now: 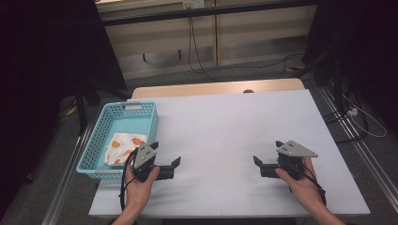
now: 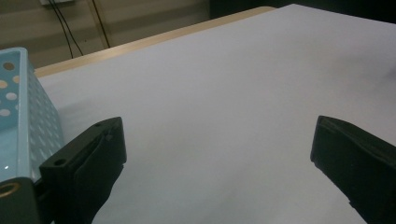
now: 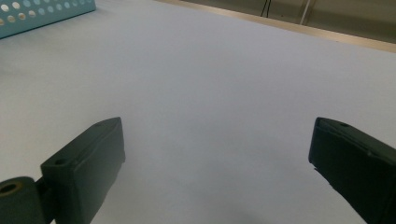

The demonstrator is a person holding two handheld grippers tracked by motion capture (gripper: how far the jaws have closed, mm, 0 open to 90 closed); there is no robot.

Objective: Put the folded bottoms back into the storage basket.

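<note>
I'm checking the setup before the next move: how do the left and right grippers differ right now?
The left gripper lies beside the blue basket that holds a patterned cloth; the right gripper lies over bare white table, apart from both. The left one's fingers point toward the table's middle from the left, the right one's fingers from the right. Both are open, nothing between the fingers, each held in a hand.

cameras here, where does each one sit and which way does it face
High view: above the person's side, facing forward and down on the table; both hands, left gripper, right gripper.
Left gripper view: rides that gripper, faces across the table past the basket; own open jaws.
Right gripper view: same, faces the basket's corner; own open jaws.
All share the table and basket.
</note>
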